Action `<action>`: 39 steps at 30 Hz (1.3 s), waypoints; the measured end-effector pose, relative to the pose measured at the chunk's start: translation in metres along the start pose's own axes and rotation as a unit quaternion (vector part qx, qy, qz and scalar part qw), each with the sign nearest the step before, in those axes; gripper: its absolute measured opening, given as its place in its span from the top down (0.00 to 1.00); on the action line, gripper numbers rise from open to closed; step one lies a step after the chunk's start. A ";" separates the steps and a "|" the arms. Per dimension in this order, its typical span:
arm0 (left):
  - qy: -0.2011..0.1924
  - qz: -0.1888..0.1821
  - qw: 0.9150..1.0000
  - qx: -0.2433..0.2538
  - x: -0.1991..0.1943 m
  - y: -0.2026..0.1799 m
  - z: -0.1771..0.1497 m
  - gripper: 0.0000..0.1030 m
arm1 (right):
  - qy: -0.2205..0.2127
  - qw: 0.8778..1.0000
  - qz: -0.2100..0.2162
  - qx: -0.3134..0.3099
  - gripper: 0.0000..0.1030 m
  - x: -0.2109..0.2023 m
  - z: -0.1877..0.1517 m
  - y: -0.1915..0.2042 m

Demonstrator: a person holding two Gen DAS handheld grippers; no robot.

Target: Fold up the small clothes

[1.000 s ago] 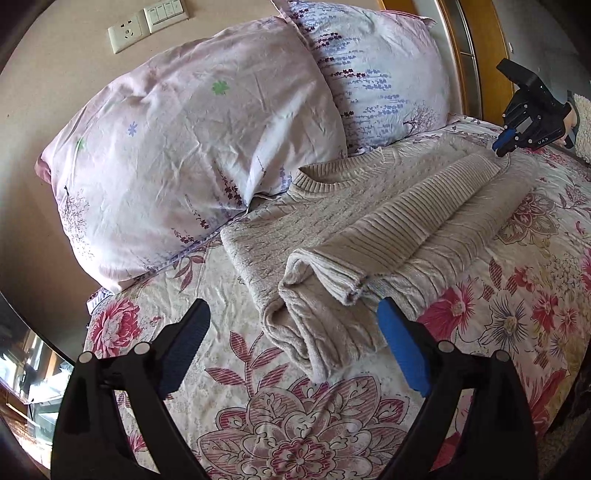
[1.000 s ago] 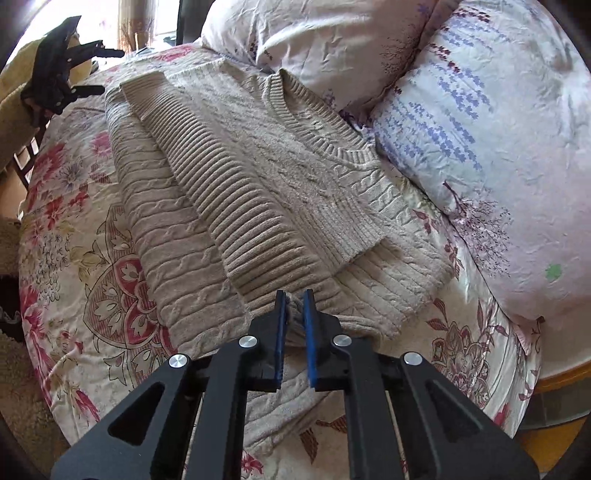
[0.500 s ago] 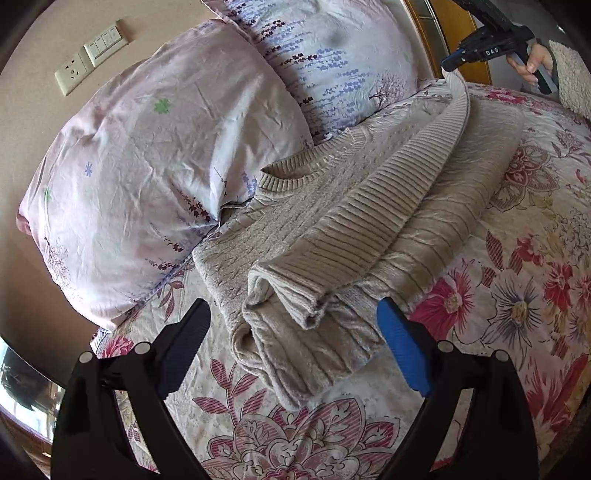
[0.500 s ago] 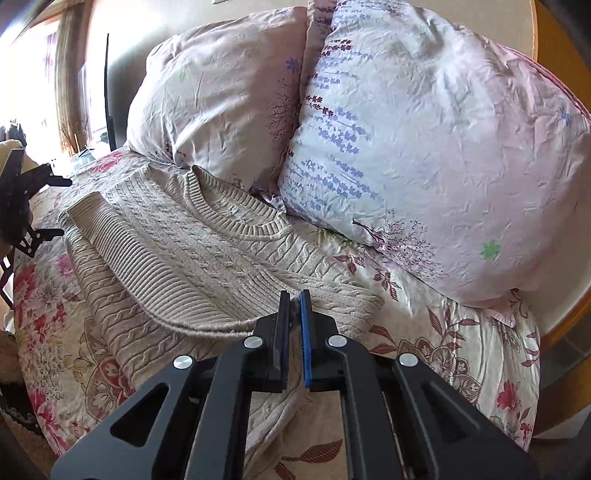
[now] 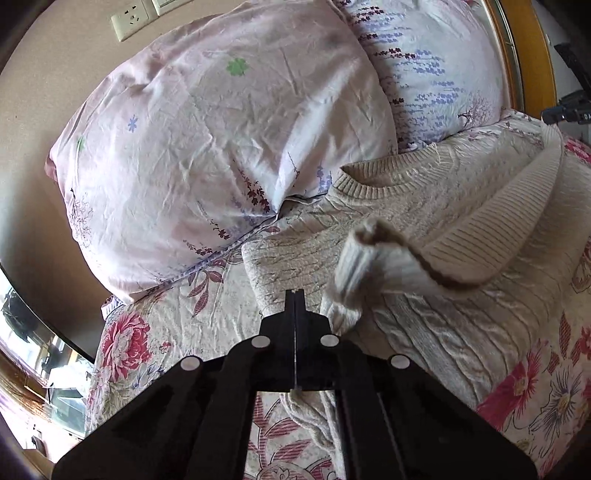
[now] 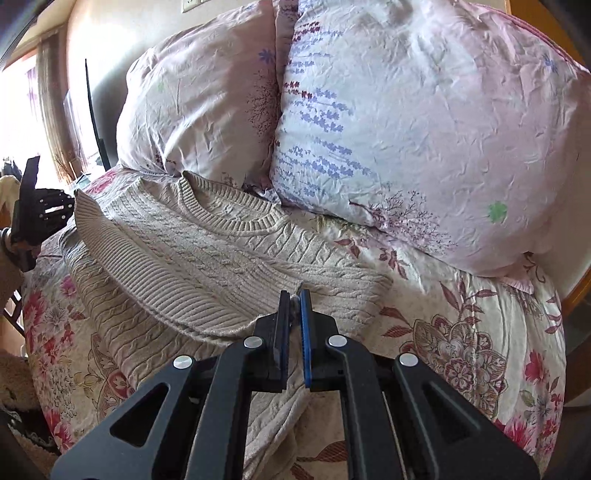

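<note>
A beige cable-knit sweater (image 5: 424,192) lies on the floral bedsheet (image 5: 166,325), its neck toward the pillows. Its ribbed hem (image 5: 498,221) is folded up across the body and hangs slack between both grippers. My left gripper (image 5: 295,293) is shut, with a sliver of knit at its tips; the hem's near end rises, blurred, just to its right. My right gripper (image 6: 294,295) is shut on the hem's other corner, with cloth showing between its blue pads. Each view shows the other gripper at the far end of the sweater: the right gripper (image 5: 550,114) and the left gripper (image 6: 68,206).
Two large pillows (image 6: 199,103) (image 6: 424,129) lean against the wall right behind the sweater. A wall socket (image 5: 131,22) is above them. A wooden bed frame (image 5: 535,55) borders the right side, and a dark screen (image 6: 96,129) stands by the window.
My left gripper went from wide open to shut and moved in onto the sweater's folded end, which lifted. The right gripper stayed shut on the hem and rolled while rising slightly.
</note>
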State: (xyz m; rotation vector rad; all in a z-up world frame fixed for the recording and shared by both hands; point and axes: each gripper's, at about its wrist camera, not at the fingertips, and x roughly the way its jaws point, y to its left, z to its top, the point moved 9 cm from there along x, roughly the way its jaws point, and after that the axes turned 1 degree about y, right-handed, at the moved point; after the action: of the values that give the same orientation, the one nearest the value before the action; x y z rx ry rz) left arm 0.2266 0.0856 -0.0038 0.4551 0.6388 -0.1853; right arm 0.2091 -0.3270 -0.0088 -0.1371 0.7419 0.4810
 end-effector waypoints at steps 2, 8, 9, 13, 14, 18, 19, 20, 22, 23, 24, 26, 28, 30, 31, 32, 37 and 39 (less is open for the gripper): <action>-0.004 0.000 1.000 0.007 -0.001 -0.003 0.002 1.00 | 0.005 1.000 -0.002 -0.016 0.79 -0.004 -0.006 0.003; -0.007 -0.004 0.999 0.042 0.000 -0.017 -0.003 0.96 | 0.010 0.995 -0.067 -0.078 0.52 -0.025 -0.025 -0.002; -0.008 -0.003 0.999 0.047 0.000 -0.018 -0.005 0.96 | 0.018 0.993 -0.075 -0.092 0.53 -0.024 -0.029 -0.002; -0.005 -0.008 0.999 0.043 -0.001 -0.018 -0.010 0.94 | 0.053 0.982 -0.104 -0.151 0.59 -0.016 -0.051 0.005; -0.005 -0.009 0.999 0.042 -0.001 -0.018 -0.010 0.94 | 0.060 0.980 -0.106 -0.158 0.59 -0.014 -0.056 0.006; -0.006 -0.011 0.999 0.046 -0.001 -0.021 -0.010 0.93 | 0.055 0.981 -0.101 -0.158 0.62 -0.009 -0.057 0.010; -0.007 -0.011 0.999 0.049 -0.001 -0.021 -0.009 0.93 | 0.050 0.981 -0.100 -0.161 0.62 -0.008 -0.054 0.012; -0.008 -0.014 0.998 0.053 -0.001 -0.023 -0.009 0.91 | 0.048 0.980 -0.098 -0.166 0.62 -0.005 -0.052 0.014; -0.010 -0.020 0.998 0.060 -0.002 -0.025 -0.008 0.86 | 0.049 0.978 -0.095 -0.177 0.61 0.003 -0.046 0.017; -0.011 -0.024 0.998 0.064 -0.004 -0.025 -0.008 0.78 | 0.050 0.977 -0.094 -0.183 0.61 0.007 -0.043 0.018; -0.012 -0.028 0.997 0.069 -0.005 -0.026 -0.009 0.69 | 0.052 0.977 -0.088 -0.187 0.61 0.011 -0.040 0.019; -0.013 -0.040 0.996 0.082 -0.009 -0.027 -0.012 0.62 | 0.055 0.977 -0.072 -0.192 0.61 0.017 -0.034 0.021; -0.010 -0.059 0.994 0.095 -0.014 -0.030 -0.017 0.55 | 0.061 0.979 -0.045 -0.189 0.61 0.021 -0.030 0.021; -0.011 -0.067 0.991 0.114 -0.017 -0.033 -0.020 0.53 | 0.068 0.982 -0.016 -0.178 0.61 0.024 -0.027 0.022; -0.011 -0.067 0.990 0.123 -0.017 -0.034 -0.021 0.52 | 0.071 0.983 0.000 -0.171 0.61 0.024 -0.026 0.024; -0.012 -0.066 0.989 0.130 -0.017 -0.035 -0.021 0.52 | 0.073 0.983 0.011 -0.167 0.62 0.025 -0.026 0.025; -0.028 -0.067 0.976 0.204 -0.016 -0.051 -0.010 0.52 | 0.079 0.982 0.030 -0.167 0.77 0.026 -0.026 0.030; -0.030 -0.062 0.964 0.257 -0.015 -0.061 -0.008 0.52 | 0.079 0.981 0.022 -0.175 0.77 0.026 -0.025 0.030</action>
State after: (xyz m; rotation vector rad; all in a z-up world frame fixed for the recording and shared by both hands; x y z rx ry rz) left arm 0.1922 0.0357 -0.0220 0.9065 0.5556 -0.4887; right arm 0.1963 -0.2979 -0.0431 -0.4938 0.8125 0.6453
